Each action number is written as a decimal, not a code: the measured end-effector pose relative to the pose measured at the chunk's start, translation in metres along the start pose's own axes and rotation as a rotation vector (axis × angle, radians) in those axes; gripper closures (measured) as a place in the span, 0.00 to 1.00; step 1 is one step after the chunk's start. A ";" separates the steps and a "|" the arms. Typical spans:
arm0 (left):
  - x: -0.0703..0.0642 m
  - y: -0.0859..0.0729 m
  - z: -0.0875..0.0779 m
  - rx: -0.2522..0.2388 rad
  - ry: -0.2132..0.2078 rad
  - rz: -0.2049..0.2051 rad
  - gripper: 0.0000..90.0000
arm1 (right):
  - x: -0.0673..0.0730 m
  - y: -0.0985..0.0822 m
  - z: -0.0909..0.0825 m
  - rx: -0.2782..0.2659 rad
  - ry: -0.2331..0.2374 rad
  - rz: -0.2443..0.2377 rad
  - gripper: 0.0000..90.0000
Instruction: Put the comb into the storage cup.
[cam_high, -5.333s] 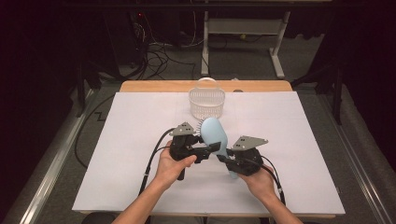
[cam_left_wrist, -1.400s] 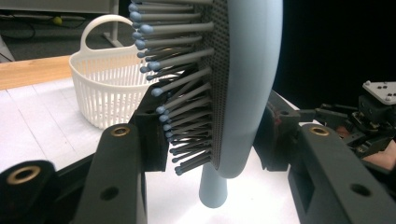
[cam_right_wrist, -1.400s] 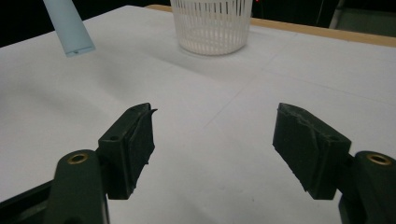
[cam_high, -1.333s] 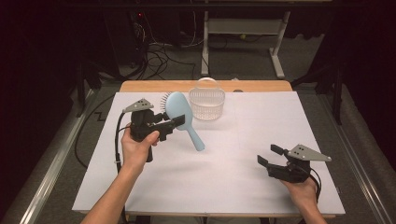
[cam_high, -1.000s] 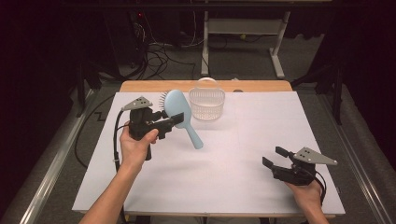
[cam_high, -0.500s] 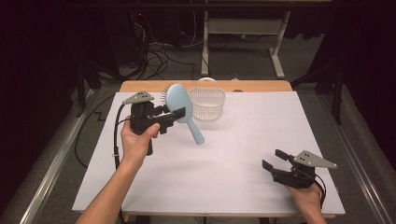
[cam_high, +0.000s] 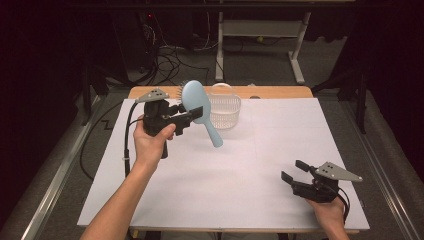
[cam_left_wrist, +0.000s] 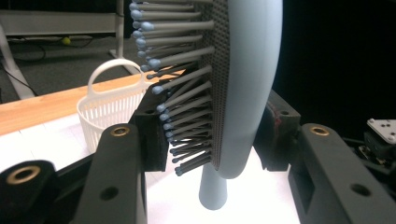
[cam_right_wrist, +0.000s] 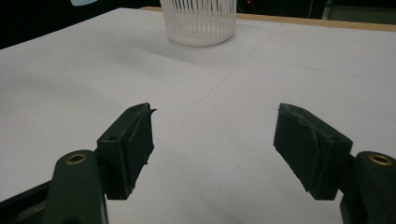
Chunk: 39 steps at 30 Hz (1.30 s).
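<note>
Just behind hairbrush: wht basket

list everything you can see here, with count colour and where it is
hairbrush: 1, light blue, held up over the table's far left, handle pointing down, clamped at its head
basket: 1, white slatted with a handle, standing at the far middle of the table
table: 1, white top with a wooden strip along the far edge
desk frame: 1, pale grey, on the floor beyond the table
cables: several, black, on the floor beyond the table
left tool: 1, black, raised, shut on the hairbrush
right tool: 1, black, low at the table's near right, open with nothing between its jaws
forearms: 2, coming in from the near edge
</note>
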<state>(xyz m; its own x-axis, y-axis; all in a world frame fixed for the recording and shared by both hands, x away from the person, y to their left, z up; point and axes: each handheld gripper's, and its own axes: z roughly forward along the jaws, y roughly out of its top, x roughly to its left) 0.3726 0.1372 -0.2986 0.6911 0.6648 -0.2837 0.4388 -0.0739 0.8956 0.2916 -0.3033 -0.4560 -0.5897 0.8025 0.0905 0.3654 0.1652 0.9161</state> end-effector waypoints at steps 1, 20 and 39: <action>0.000 0.002 0.001 -0.001 0.000 -0.003 0.59 | 0.000 0.000 0.000 0.000 0.001 0.001 0.32; 0.007 0.033 0.025 -0.005 0.059 0.007 0.59 | -0.001 0.000 0.000 -0.003 -0.002 0.003 0.32; 0.023 0.051 0.053 0.003 0.119 -0.026 0.59 | -0.002 0.000 -0.001 -0.013 -0.005 0.008 0.32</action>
<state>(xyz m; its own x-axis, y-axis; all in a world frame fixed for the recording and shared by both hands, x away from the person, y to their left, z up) 0.4413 0.1093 -0.2777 0.6064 0.7501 -0.2640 0.4578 -0.0579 0.8872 0.2917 -0.3052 -0.4556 -0.5836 0.8064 0.0959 0.3605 0.1515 0.9204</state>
